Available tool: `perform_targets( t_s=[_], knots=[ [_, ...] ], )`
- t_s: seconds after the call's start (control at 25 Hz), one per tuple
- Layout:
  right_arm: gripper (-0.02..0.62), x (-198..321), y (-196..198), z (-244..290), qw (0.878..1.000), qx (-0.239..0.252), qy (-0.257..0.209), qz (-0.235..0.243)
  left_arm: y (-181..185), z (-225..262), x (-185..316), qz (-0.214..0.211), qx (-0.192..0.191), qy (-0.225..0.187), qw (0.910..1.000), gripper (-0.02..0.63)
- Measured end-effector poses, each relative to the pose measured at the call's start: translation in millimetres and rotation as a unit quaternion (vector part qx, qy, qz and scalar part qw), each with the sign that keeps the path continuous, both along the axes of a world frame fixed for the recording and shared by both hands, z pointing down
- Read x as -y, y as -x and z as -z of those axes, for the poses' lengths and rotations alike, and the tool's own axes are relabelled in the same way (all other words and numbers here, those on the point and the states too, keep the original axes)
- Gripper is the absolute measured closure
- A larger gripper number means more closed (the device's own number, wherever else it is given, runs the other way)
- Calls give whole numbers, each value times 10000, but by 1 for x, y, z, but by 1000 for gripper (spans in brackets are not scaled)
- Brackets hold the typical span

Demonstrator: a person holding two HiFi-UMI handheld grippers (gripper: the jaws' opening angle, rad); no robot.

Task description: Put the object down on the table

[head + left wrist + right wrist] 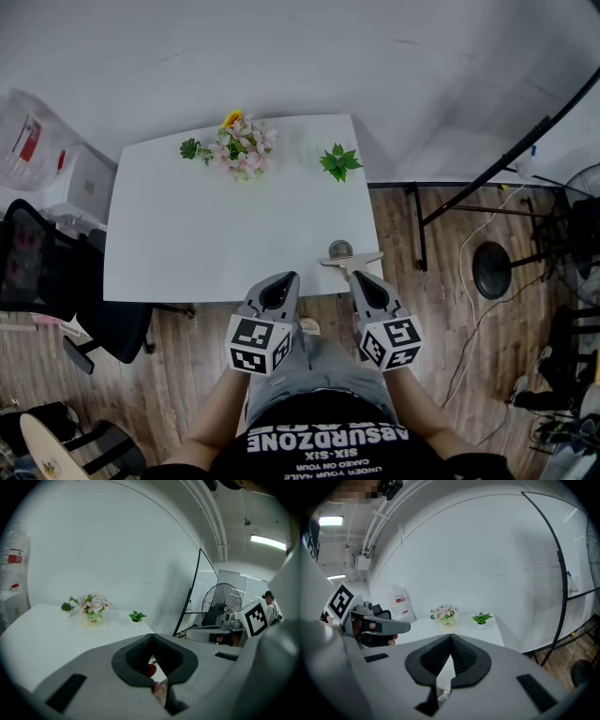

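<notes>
We note bright, even light; a ceiling strip lamp (268,541) glares up and right of the left gripper (151,635). The white table (187,244) ahead is nearly washed out. Gripper views bow at the edges, with black corners.

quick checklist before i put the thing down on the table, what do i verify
1. right gripper jaws together: ok
2. pale flat piece at its tip actually pinched: cannot tell
3. free table surface ahead of it: ok
4. round grey thing clear of the drop spot: not ok, it sits right beside
5. left gripper shut, nothing in it: ok
6. flowers and small plant far back: ok
</notes>
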State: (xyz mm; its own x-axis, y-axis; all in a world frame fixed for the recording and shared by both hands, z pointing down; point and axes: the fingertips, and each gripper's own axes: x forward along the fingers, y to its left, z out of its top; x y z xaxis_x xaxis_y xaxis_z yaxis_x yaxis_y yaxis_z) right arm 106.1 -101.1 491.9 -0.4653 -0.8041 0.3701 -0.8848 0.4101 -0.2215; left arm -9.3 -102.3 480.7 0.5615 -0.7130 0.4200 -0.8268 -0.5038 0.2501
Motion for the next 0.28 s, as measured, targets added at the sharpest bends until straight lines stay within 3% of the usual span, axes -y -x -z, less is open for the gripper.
perform_targets(
  t_s=[0.28],
  knots=[
    [597, -1, 0, -1, 10000, -18, 29, -9, 1, 0, -1, -11, 0, 1, 10000, 601]
  ],
)
